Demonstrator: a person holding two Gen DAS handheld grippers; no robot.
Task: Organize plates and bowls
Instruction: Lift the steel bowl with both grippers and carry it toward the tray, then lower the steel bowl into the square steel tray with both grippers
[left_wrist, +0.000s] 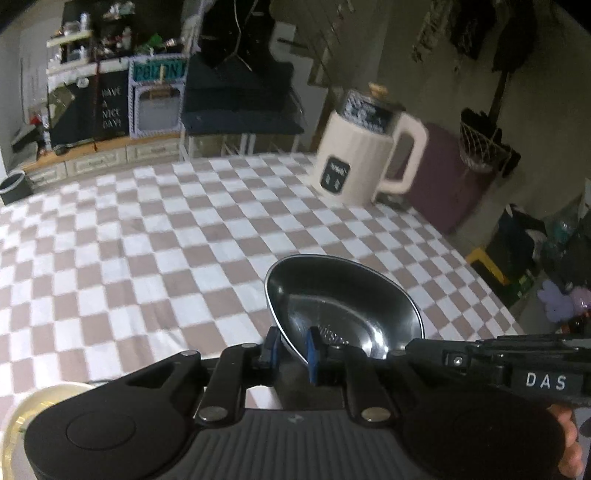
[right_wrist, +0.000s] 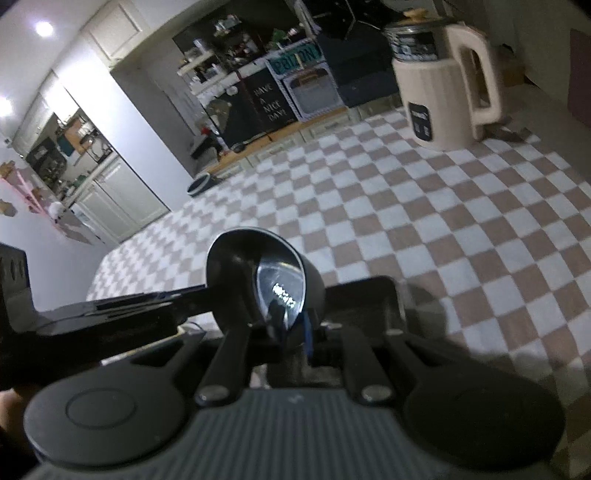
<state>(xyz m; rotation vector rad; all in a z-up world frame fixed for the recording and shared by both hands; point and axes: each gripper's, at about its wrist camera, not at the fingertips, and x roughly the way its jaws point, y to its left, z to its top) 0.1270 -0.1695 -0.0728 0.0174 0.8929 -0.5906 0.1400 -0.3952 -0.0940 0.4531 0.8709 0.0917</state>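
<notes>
A shiny steel bowl (left_wrist: 343, 295) hangs over the checkered tablecloth (left_wrist: 147, 240). My left gripper (left_wrist: 293, 343) is shut on its near rim, one blue pad inside the bowl and one outside. In the right wrist view my right gripper (right_wrist: 291, 328) is likewise shut on the near rim of a tilted steel bowl (right_wrist: 258, 266). In each view the other gripper's black body comes right up to the bowl's side. I cannot tell whether both grip one bowl or each holds its own.
A cream electric kettle (left_wrist: 364, 147) stands at the table's far right corner (right_wrist: 443, 92). The rim of a pale plate (left_wrist: 22, 413) shows at the lower left under my left gripper. Shelves and cabinets lie beyond the table's far edge.
</notes>
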